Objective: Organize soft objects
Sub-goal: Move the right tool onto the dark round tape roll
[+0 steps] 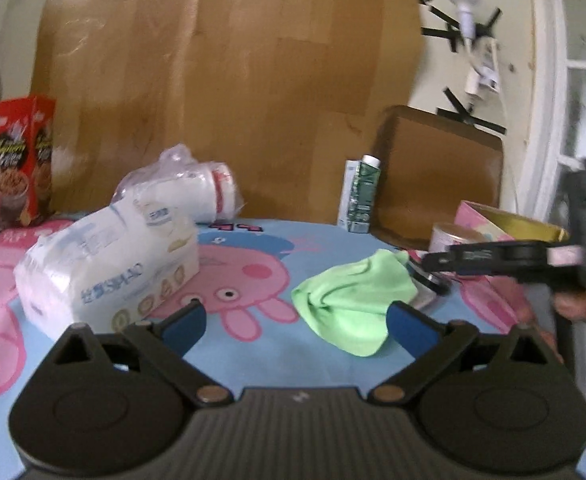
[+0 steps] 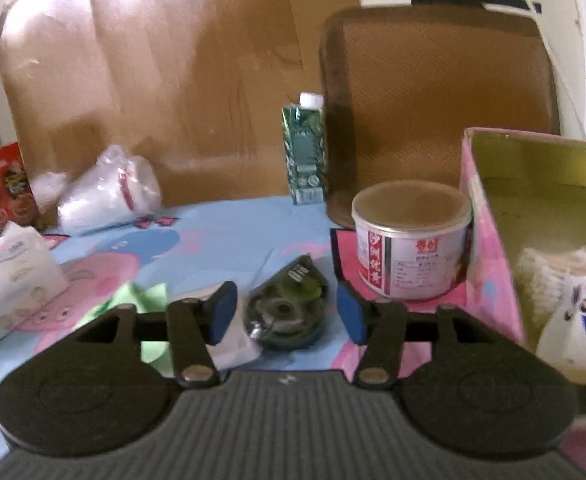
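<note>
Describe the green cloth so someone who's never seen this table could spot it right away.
Find the cartoon pig tablecloth. Right of the big white tissue pack lies a crumpled cloth, flat on the table. It is the only bright lime green thing there.

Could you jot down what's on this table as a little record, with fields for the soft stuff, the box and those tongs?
surface: cartoon cloth
soft things out: green rag; tissue pack; bagged white roll
pink box: open, two soft packs inside
hard things: tin; carton; dark tape holder
left tongs: open, empty
right tongs: open, either side of tape holder, not pressing it
</note>
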Available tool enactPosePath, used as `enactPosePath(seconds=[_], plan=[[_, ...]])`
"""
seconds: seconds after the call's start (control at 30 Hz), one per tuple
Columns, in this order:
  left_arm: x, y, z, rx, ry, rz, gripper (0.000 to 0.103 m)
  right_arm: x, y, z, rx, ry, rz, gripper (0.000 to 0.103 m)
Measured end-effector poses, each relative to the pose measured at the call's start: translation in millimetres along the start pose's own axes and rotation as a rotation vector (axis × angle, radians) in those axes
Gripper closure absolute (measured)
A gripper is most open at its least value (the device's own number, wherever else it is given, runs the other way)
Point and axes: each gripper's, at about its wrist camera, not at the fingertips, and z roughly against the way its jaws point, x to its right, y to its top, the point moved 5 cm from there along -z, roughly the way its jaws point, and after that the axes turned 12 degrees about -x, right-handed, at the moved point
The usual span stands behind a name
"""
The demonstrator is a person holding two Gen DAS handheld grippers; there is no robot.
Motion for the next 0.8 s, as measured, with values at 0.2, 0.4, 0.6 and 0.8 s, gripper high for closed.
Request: enactPosePath(seconds=[0.2,0.4,0.6,0.8], plan=[[-5.6,-1.0,-2.6,-0.027,-0.035,0.038,0.003,-0.7,-12.5,0.4,-0.052,0.026,-0.007,0.05],[-11.5,-0.9,-7.6,-0.056,-0.037,0.071,0.0,-8.5,-49.7,46.0,-0.03,0.067,0.051,0.051],[-9.2,-0.8,-12.4,-0.085,-0.03,0.057,0.0,-30.3,-102.8,97.1,-0.036,0.209,0.154,0.051],[-8.3,-2.2,-16.6,-0.114,-0.005,0.05,0.0,-68.0,-115.7,102.6,-0.033,0.213,0.374,0.051]])
